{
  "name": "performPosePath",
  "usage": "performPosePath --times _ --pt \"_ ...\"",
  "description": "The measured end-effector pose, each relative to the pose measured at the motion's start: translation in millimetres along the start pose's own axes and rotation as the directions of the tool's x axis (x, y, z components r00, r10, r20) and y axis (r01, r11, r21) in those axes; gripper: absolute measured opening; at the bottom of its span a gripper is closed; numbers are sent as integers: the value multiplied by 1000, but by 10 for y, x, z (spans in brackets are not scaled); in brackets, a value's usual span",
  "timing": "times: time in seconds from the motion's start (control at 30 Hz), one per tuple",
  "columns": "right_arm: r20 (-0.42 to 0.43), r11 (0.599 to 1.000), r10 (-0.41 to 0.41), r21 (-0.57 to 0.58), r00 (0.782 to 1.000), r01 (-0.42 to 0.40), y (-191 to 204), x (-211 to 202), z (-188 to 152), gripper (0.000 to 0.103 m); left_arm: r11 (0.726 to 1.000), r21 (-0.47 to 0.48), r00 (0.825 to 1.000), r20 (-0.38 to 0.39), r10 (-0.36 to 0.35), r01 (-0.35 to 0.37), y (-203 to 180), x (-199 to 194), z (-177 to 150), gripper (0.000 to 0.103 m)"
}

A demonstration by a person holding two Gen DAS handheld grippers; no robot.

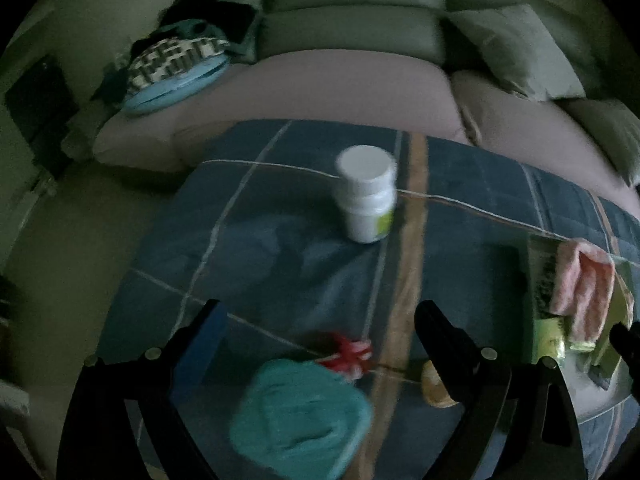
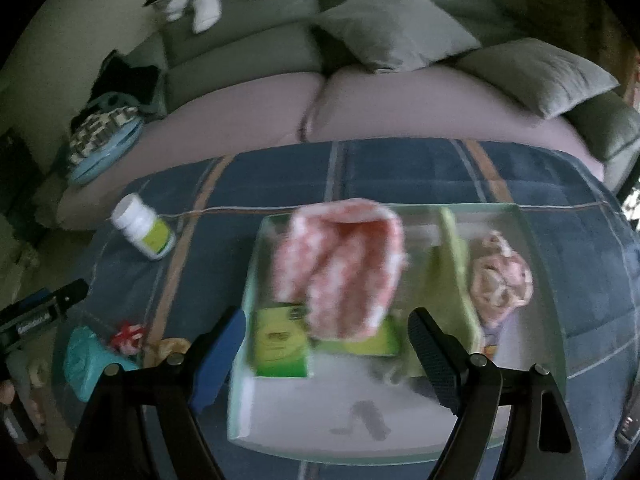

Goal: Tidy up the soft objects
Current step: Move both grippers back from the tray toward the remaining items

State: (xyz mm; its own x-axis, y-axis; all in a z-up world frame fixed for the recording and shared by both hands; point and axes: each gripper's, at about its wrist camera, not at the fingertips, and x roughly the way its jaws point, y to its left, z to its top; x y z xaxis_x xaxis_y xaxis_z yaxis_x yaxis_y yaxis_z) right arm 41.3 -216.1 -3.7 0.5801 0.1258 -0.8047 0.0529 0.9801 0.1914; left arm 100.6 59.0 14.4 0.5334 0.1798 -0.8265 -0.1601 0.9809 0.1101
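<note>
A teal cloth (image 1: 300, 416) lies on the blue plaid cover, low between the fingers of my left gripper (image 1: 322, 328), which stands open and clear of it. Beside it are a small red-and-white soft thing (image 1: 348, 354) and a tan lump (image 1: 434, 388). In the right wrist view a pink-and-white cloth (image 2: 340, 268) lies in the left compartment of a pale green tray (image 2: 536, 240), partly over green boxes (image 2: 280, 344). My right gripper (image 2: 326, 332) hangs open just before that cloth, pads not touching it. A pink plush thing (image 2: 500, 280) fills the right compartment.
A white bottle (image 1: 368, 196) with a green label stands on the cover behind the cloths. Beyond the cover runs a sofa (image 2: 400, 104) with grey cushions (image 2: 396, 24) and a pile of clothes (image 1: 176, 60) at its left end. Bare floor (image 1: 80, 220) lies to the left.
</note>
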Motion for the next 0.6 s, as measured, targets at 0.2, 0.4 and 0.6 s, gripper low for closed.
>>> performPosePath --times 0.2,0.4,0.6 --pt "-32 997 45 -59 998 -47 322 119 -40 86 997 -79 1000 -18 3 -4 387 84 41 95" --pt "-76 988 97 -113 992 -105 622 236 -126 86 989 -146 999 -50 13 -20 666 194 4 95" --pt "-116 971 119 -195 986 -140 943 356 -223 86 983 -183 997 -76 -34 20 743 322 -8 95"
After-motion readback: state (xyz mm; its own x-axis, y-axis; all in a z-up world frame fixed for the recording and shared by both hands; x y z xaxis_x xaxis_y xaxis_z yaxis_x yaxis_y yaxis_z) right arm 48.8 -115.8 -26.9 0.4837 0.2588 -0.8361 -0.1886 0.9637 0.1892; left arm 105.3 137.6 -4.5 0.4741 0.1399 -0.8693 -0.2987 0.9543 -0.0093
